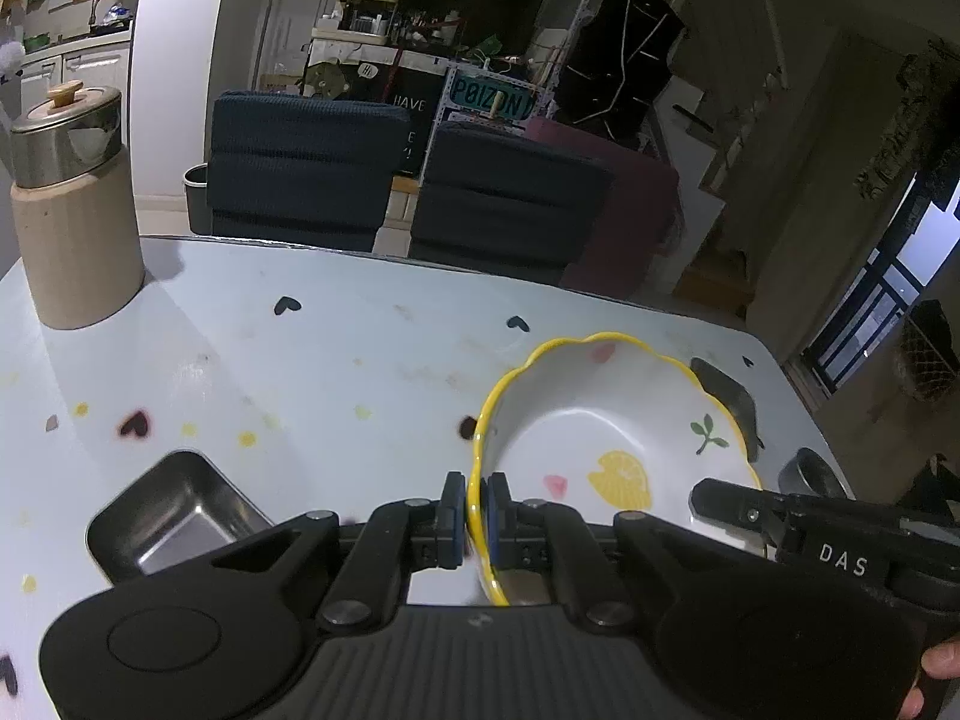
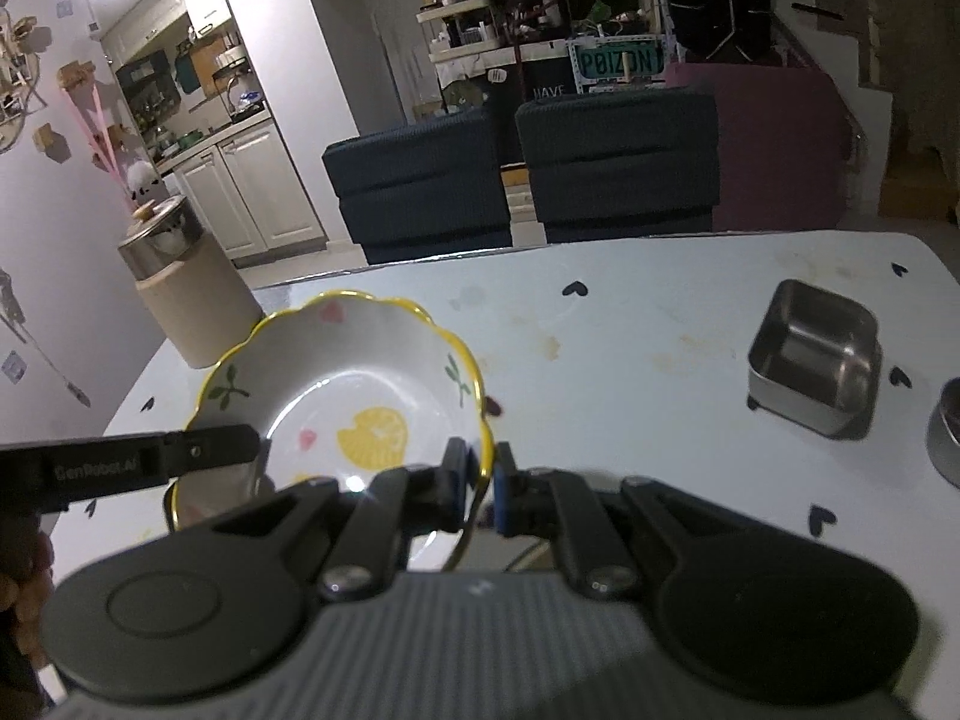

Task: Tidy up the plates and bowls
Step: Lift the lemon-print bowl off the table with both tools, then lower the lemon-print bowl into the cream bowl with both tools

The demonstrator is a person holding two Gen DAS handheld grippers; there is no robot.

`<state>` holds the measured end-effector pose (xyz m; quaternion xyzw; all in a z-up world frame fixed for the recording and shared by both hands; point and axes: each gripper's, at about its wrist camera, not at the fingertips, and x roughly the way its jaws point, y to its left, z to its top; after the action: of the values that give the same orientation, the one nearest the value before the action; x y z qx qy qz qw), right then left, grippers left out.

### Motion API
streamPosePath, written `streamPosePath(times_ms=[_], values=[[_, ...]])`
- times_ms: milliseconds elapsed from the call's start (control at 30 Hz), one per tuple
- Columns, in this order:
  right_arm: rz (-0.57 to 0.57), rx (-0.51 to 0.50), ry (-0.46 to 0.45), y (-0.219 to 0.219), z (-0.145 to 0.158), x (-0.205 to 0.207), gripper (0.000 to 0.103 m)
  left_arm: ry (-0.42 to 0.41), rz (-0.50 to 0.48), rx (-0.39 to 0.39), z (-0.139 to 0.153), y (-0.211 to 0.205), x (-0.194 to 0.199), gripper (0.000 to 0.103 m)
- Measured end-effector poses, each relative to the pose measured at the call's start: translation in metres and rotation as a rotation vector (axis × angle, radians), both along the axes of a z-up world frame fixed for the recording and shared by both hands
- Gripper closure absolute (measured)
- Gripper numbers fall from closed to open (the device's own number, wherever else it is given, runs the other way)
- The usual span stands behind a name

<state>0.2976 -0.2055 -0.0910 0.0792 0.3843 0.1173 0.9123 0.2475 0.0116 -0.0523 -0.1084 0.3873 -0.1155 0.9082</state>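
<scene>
A white bowl with a yellow scalloped rim and a lemon print (image 1: 606,420) is held tilted above the white table (image 1: 300,360). My left gripper (image 1: 477,495) is shut on its left rim. My right gripper (image 2: 482,468) is shut on the right rim of the same bowl (image 2: 360,384). The right gripper's fingers also show in the left wrist view (image 1: 738,504), and the left gripper's fingers show in the right wrist view (image 2: 210,444). A square steel dish (image 1: 174,510) sits on the table left of the left gripper; a similar square steel dish shows in the right wrist view (image 2: 813,360).
A beige canister with a steel lid (image 1: 72,204) stands at the table's far left corner. A round steel bowl (image 2: 948,438) shows at the right edge. Two dark chairs (image 1: 300,168) stand behind the far table edge. A dark flat object (image 1: 726,396) lies behind the bowl.
</scene>
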Motion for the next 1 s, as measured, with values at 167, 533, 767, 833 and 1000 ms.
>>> streamPosePath(times_ms=[167, 533, 767, 833, 1000], values=[[-0.007, -0.002, -0.020, -0.011, 0.009, -0.019, 0.093, -0.021, -0.010, -0.013, 0.005, -0.012, -0.019, 0.096], [-0.062, 0.009, -0.049, -0.041, 0.011, -0.047, 0.093, -0.042, -0.073, -0.016, 0.005, -0.050, -0.042, 0.096], [-0.115, 0.013, -0.048, -0.067, 0.007, -0.063, 0.094, -0.019, -0.109, -0.043, -0.004, -0.078, -0.045, 0.096], [-0.129, 0.009, -0.043, -0.074, 0.005, -0.065, 0.094, -0.013, -0.123, -0.038, -0.008, -0.086, -0.045, 0.096], [-0.160, -0.007, -0.014, -0.088, 0.000, -0.070, 0.094, 0.031, -0.137, -0.036, -0.021, -0.103, -0.038, 0.095]])
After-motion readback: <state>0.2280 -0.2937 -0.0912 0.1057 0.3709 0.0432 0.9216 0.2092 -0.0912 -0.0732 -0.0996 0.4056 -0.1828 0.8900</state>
